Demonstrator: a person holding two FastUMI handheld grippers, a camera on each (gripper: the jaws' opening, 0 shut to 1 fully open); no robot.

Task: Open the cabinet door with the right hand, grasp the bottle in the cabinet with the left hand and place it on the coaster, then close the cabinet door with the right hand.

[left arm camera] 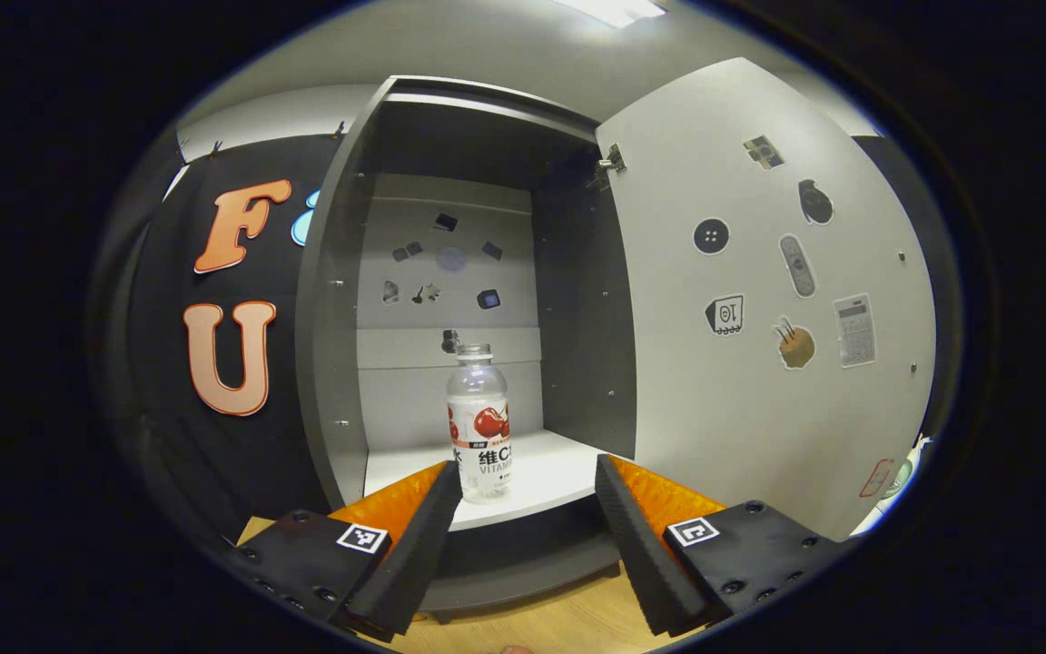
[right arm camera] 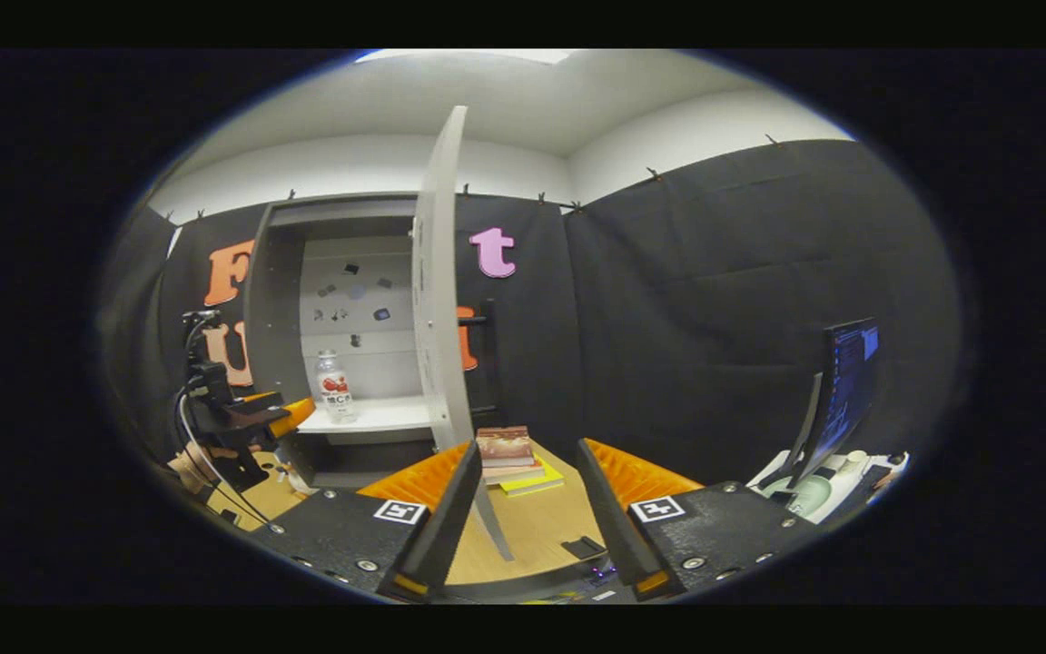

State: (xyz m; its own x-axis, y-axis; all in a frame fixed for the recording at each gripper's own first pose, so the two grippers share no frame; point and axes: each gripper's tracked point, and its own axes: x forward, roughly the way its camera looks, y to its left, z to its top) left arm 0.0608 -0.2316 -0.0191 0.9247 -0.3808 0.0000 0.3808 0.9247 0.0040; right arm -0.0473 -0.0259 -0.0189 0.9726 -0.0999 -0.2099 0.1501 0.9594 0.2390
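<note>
Clear plastic, with a red-and-white label: the bottle [left arm camera: 479, 422] stands upright near the front edge of the white shelf [left arm camera: 541, 477] inside the cabinet [left arm camera: 332, 300], at the lower centre of the left gripper view. The cabinet door [left arm camera: 759, 300] is swung wide open and takes up the right half of that frame. The left gripper [left arm camera: 527, 486] sits at the bottom of the frame with its fingers spread apart, holding nothing; the bottle appears just above its left finger rather than centred in the gap, and not yet between the fingers.

In the right gripper view the bottle [right arm camera: 335, 388] is small at centre left, with the left gripper [right arm camera: 282, 413] just to its left. The door [right arm camera: 439, 300] stands edge-on at the frame's centre, and the right gripper [right arm camera: 523, 481], its fingers apart and empty, hangs at the bottom close to the door's lower edge. A stack of books [right arm camera: 509, 457] lies on the wooden table [right arm camera: 541, 536] beyond it. I cannot pick out the coaster.

The step in hand looks like the reach for the bottle. The chief risk is the offset: if the left gripper goes straight in, its left finger may strike the bottle and tip it or push it deeper into the cabinet. A light bottle would topple readily. The door could also drift if the right gripper nudges it.
</note>
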